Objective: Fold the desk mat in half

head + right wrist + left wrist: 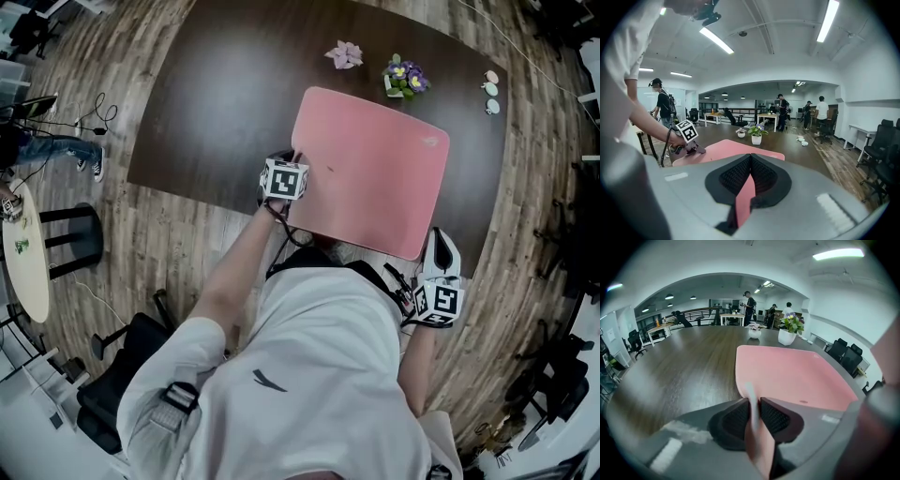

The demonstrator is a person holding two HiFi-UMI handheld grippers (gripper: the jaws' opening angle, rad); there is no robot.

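Note:
A pink desk mat (375,169) lies flat on the dark wooden table (216,103). My left gripper (293,159) sits at the mat's near left corner; in the left gripper view its pads (738,416) press on the lifted mat edge (751,399), so it is shut on the mat. At the near right corner my right gripper (439,240) is shut on the mat; the right gripper view shows a pink strip (744,197) pinched between its closed jaws (750,161). The left gripper (691,146) also shows in that view, resting on the mat's far corner.
A potted plant with purple flowers (405,77) and a pink flower ornament (345,54) stand just beyond the mat. Small round items (491,91) lie at the table's far right. A black stool (73,239) and a pale round table (23,253) stand on the left.

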